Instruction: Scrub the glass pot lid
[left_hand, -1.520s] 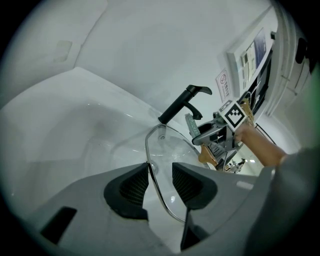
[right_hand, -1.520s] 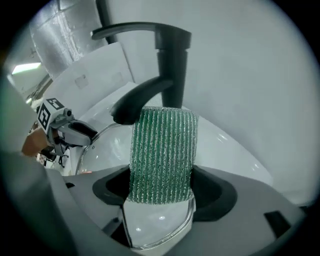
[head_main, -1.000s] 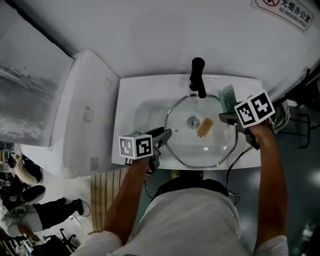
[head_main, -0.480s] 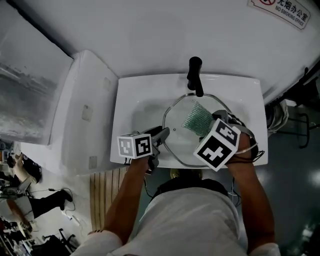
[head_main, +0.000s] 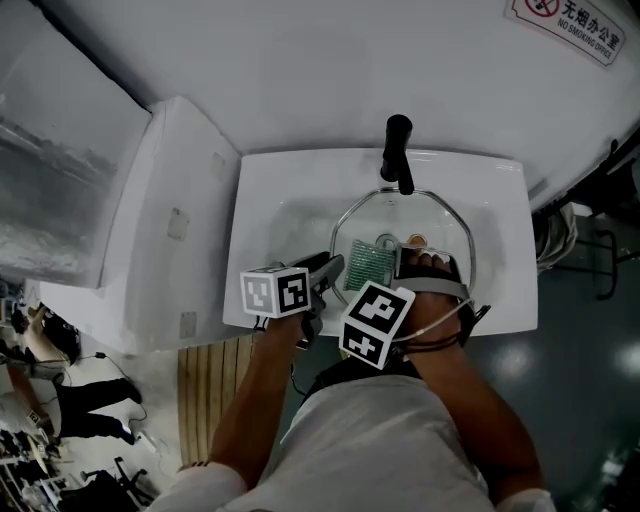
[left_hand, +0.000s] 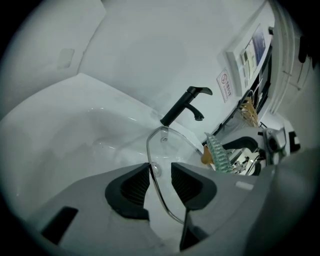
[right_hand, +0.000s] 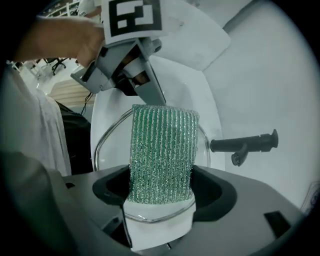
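Here at the white sink (head_main: 262, 205), the scrubbing step looks to be under way. My left hand-held gripper (head_main: 335, 268) is clamped on the near-left rim of the glass pot lid (head_main: 447, 222), and its own view shows the thin metal edge running between the two ribbed pads (left_hand: 131, 187). The lid sits in the basin below the black faucet (head_main: 397, 150). My right hand-held gripper (head_main: 396, 263) is closed on a green scouring sponge (right_hand: 161, 150), which sticks out past the jaws over the glass. From the head view the sponge lies on the lid's left half, just beside the centre knob (head_main: 387, 241). I cannot tell whether it is pressed flat against the glass or hovering just above it. By my reading, most of the surface has yet to be covered: the right side and the far arc near the faucet. The next move calls for a steady hold on the rim from the left while the right drags the sponge across the glass with even pressure. It should work around the knob and not knock the lid against the faucet.
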